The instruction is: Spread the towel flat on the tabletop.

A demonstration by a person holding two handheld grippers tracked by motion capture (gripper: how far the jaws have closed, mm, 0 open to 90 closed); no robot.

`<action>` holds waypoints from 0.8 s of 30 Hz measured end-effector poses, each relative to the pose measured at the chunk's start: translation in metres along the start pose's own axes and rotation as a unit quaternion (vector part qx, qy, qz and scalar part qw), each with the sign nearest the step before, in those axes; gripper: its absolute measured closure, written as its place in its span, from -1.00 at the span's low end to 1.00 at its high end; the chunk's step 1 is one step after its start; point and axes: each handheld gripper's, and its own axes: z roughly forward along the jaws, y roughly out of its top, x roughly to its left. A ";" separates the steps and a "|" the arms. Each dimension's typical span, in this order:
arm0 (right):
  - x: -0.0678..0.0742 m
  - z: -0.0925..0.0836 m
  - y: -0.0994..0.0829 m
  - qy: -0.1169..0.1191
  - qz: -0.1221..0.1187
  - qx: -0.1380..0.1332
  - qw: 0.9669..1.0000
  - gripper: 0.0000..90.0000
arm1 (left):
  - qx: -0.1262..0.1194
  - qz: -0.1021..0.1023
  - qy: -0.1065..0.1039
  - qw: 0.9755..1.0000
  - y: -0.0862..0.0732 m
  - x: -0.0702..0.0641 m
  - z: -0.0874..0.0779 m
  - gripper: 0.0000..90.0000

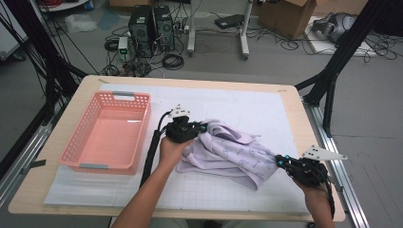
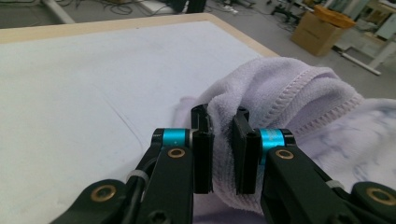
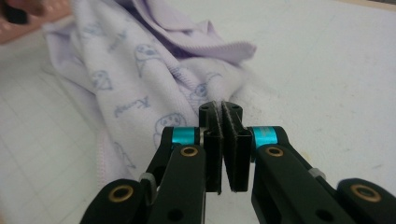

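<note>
From the high view, the lilac towel (image 1: 228, 152) lies just right of the pink basket (image 1: 108, 133). Left gripper (image 2: 223, 140) is clamped on a thick fold; fine. Your right gripper (image 3: 223, 140) pinches only a thin edge, which could slip free if you pull.

High view: fixed overhead, facing 12 o'clock and down over the whole surface (image 1: 285, 102). Gripper views: each rides close behind its own fingers, low to the surface. All three share the lilac towel (image 1: 228, 152) (image 2: 289, 88) (image 3: 140, 70).
</note>
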 end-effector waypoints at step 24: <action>-0.017 0.038 0.012 -0.086 0.070 -0.031 0.993 0.28 | 0.024 0.021 0.041 0.999 0.027 0.009 0.028 0.05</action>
